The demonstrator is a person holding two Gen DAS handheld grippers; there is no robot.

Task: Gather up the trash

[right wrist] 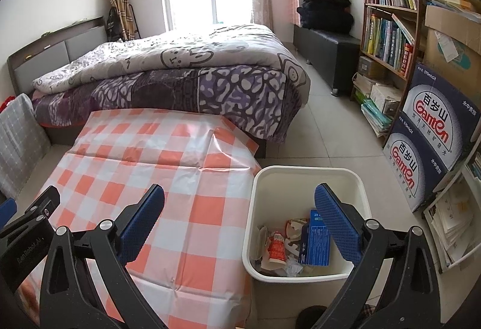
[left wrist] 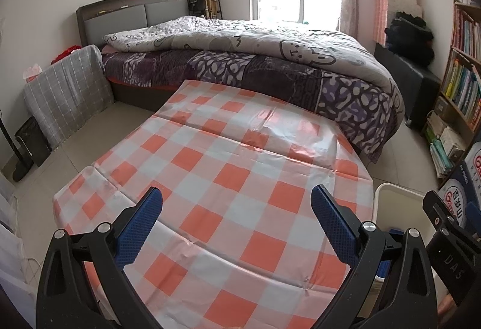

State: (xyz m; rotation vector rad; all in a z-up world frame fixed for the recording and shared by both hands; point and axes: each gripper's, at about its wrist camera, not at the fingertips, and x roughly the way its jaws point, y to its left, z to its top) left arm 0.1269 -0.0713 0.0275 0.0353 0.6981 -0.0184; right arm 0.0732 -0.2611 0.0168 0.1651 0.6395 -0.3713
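Both grippers are hanging with their blue-padded fingers spread wide apart, nothing between them. The left gripper [left wrist: 236,198] is hovering over the table with the orange-and-white checkered tablecloth [left wrist: 228,178], and the cloth under it is lying bare apart from a few creases. The right gripper [right wrist: 239,196] is sitting just to the right of that, straddling the table's edge and the white trash bin [right wrist: 303,171], which is standing on the tile floor right beside the table.

The trash is all sitting down inside the bin, below and between the right gripper's fingers: a blue carton [right wrist: 314,242] leaning against the right side, a small red-and-white bottle [right wrist: 278,246] next to it, and crumpled paper scraps [right wrist: 293,266] around them. From the left wrist view only the bin's rim is peeking in at the right.

Further out, a bed with a purple patterned quilt [right wrist: 210,79] is sitting behind the table, and a bookshelf [right wrist: 387,28] and stacked water boxes [right wrist: 433,130] are lining the right wall.
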